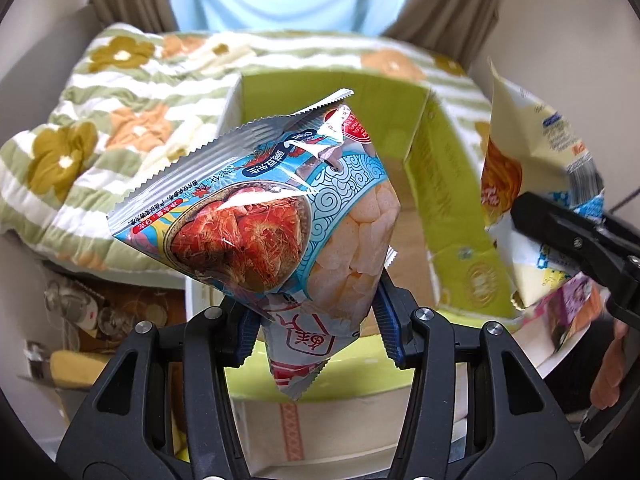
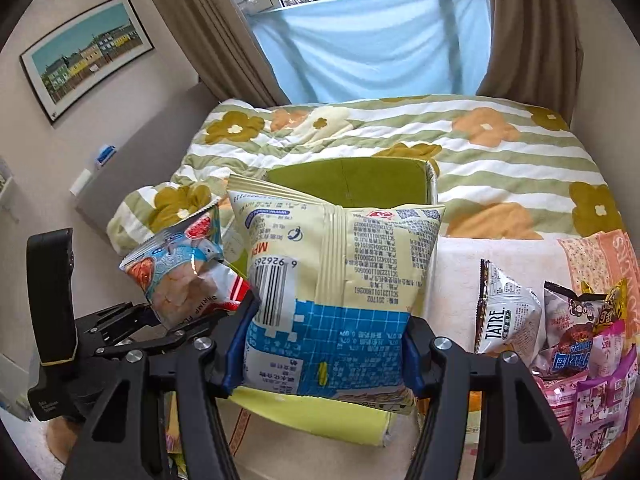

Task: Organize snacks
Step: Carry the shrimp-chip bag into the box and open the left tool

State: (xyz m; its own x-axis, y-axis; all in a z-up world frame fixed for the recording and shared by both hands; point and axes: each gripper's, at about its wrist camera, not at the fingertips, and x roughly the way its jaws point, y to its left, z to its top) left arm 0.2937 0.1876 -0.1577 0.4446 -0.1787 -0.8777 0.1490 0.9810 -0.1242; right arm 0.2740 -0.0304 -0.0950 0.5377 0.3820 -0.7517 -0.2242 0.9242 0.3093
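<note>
My left gripper [image 1: 316, 320] is shut on a blue shrimp-chip bag [image 1: 280, 216] and holds it up over the open green cardboard box [image 1: 444, 184]. It also shows in the right wrist view [image 2: 182, 276], at the left. My right gripper [image 2: 320, 344] is shut on a larger cream and blue snack bag [image 2: 340, 280], back side facing me, above the same green box [image 2: 348, 182]. That bag appears in the left wrist view [image 1: 528, 184] at the right, with the right gripper's black fingers [image 1: 576, 240] on it.
A floral striped quilt [image 2: 500, 168] covers the bed behind the box. Several snack packets [image 2: 560, 340] lie in a pile on a white and orange cloth at the right. A wall and a framed picture [image 2: 88, 56] are at the left. Curtains and a window are behind.
</note>
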